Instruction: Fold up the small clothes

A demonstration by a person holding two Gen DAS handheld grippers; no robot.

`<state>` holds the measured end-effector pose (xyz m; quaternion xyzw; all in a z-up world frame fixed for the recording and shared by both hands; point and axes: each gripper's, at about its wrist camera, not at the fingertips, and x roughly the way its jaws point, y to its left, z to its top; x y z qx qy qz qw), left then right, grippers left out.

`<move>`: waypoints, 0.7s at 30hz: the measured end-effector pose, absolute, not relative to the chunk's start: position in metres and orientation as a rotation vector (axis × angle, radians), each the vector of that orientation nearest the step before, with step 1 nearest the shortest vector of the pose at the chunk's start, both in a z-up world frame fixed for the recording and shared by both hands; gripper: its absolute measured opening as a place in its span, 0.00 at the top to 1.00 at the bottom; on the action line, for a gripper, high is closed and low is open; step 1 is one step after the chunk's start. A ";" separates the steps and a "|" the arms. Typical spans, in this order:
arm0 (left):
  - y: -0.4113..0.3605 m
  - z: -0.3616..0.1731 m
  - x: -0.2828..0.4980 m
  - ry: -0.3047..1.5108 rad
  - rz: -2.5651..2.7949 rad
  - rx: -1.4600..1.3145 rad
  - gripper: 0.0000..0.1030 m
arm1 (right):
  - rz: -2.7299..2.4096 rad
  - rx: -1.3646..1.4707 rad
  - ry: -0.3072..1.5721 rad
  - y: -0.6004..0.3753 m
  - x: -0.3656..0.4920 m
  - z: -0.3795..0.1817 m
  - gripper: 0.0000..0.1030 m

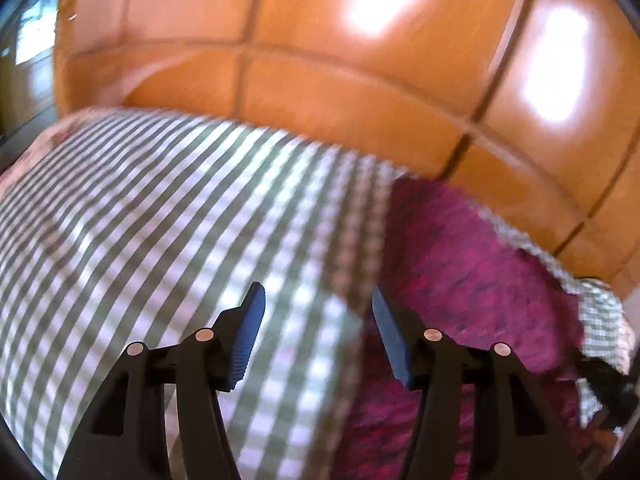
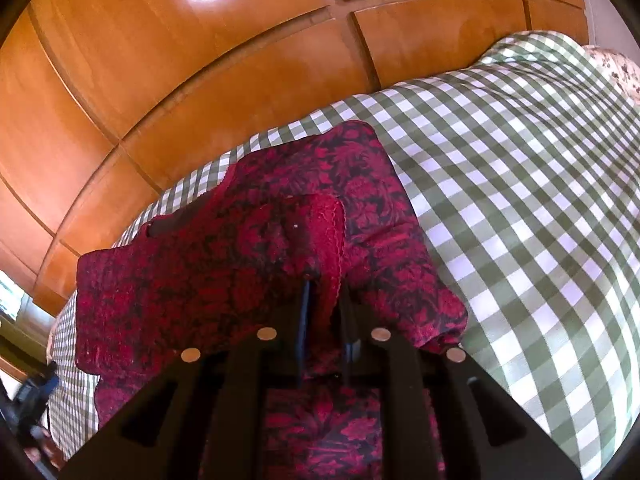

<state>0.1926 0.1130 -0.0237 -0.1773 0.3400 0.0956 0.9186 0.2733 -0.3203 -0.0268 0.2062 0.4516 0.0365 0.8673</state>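
A dark red garment with a black flower pattern lies partly folded on a green-and-white checked cover. My right gripper is shut on a scalloped red edge of the garment, which runs up between its fingers. In the blurred left wrist view the same garment lies to the right on the checked cover. My left gripper hangs above the garment's left border, open, with nothing between its fingers.
Glossy orange wooden panels with dark grooves rise right behind the cover and fill the top of the left wrist view as panels. A pale floral fabric shows at the cover's far right corner. A dark blurred object is at the lower left.
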 end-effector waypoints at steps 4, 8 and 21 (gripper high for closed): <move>0.084 -0.005 0.223 0.671 0.061 -0.284 0.58 | 0.076 0.436 0.948 -0.321 0.265 -0.025 0.86; 0.055 -0.004 0.264 0.684 -0.009 -0.215 0.58 | 0.077 0.425 0.959 -0.318 0.278 -0.027 0.85; 0.045 -0.065 0.312 0.862 0.116 -0.175 0.66 | 0.079 0.360 0.983 -0.308 0.292 -0.035 0.80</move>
